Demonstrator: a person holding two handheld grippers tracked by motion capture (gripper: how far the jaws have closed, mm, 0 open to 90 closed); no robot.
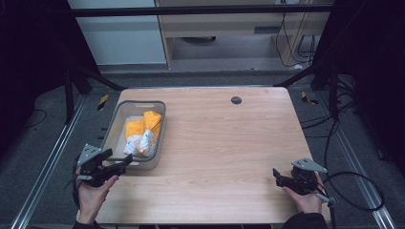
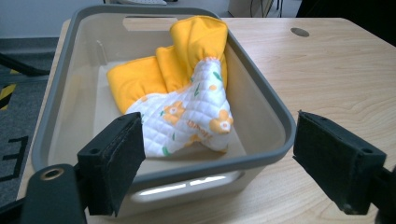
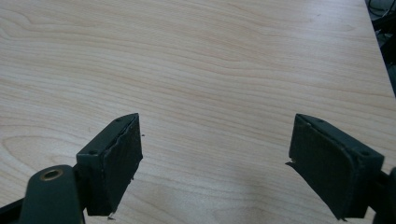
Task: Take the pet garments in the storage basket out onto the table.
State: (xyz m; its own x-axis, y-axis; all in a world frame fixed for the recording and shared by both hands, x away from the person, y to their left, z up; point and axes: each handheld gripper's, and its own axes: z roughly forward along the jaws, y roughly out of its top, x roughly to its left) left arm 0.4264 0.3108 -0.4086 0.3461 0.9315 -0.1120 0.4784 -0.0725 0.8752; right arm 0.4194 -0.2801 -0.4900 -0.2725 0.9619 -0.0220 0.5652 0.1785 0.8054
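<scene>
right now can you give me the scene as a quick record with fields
surface: wooden table
container: grey bin at the table's left side
contents: yellow cloth item with a white floral quilted part, lying inside the bin
left tool: open, holding nothing, jaws at the bin's near wall
right tool: open, holding nothing, over bare table near the right front corner

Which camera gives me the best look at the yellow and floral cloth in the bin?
The left gripper view: the cloth sits close and large inside the grey bin, so its quilted flower print and yellow folds read clearly. The high view shows it small, as a yellow and white bundle. The right gripper view looks onto bare table.
</scene>
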